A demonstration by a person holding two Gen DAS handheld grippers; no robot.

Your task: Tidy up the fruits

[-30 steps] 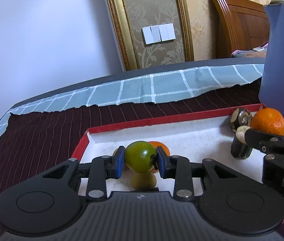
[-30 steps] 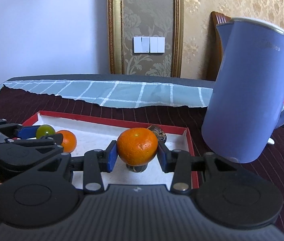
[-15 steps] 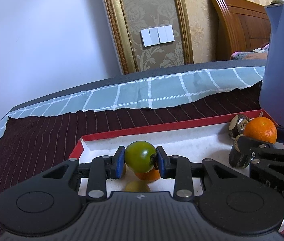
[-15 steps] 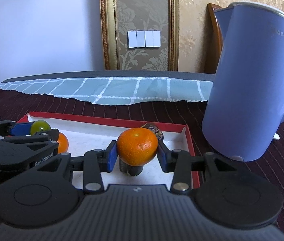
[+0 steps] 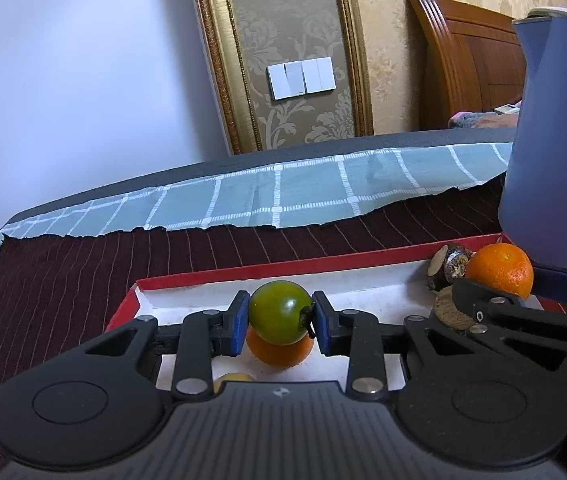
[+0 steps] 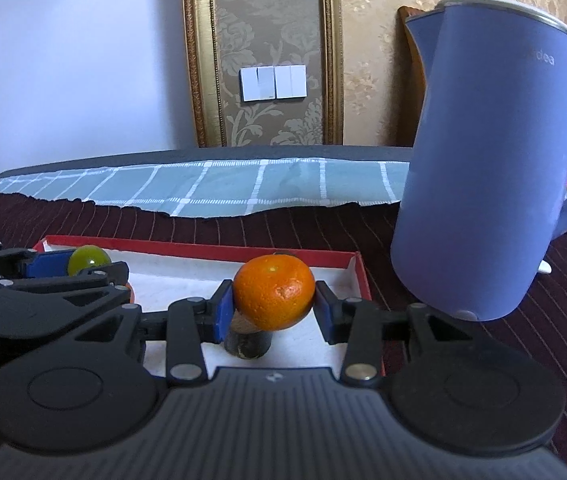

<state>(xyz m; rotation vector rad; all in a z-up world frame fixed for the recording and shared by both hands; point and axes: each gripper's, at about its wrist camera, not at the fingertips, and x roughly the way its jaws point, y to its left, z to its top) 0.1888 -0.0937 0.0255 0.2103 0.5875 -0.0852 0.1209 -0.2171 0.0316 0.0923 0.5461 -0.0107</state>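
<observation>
1. Your left tongs (image 5: 281, 318) are clamped on a green tomato (image 5: 279, 312), both blue pads pressing its sides. The fruit hangs above the white floor of the red-rimmed tray (image 5: 283, 270).
2. Directly under the tomato, a small orange (image 5: 279, 354) lies on the tray floor. A yellowish fruit (image 5: 233, 378) shows just nearer, mostly hidden by the tongs body.
3. Your right tongs (image 6: 273, 308) are clamped on a mandarin (image 6: 274, 296), pads pressing both sides. It hangs above the right part of the tray, over a dark cylindrical piece (image 6: 247, 344) standing on the floor.
4. In the left wrist view, the right tongs lie just beside the left ones, with bare white floor between the two loads.
5. A second dark, cut-faced piece (image 5: 449, 266) sits in the far right corner of the tray, near the mandarin.
6. The tray's right wall stands close to the blue kettle (image 6: 483, 160); only a narrow strip of dark striped cloth (image 5: 63, 280) separates them.
7. Left of the tray and beyond its far rim, the dark cloth lies bare.
8. Farther back, a checked teal cloth (image 6: 223, 188) with a ragged near edge runs to the far edge of the table.
9. Beyond the table stand a wall with a gold frame, a switch panel (image 6: 273, 83) and a wooden headboard (image 5: 471, 60).
</observation>
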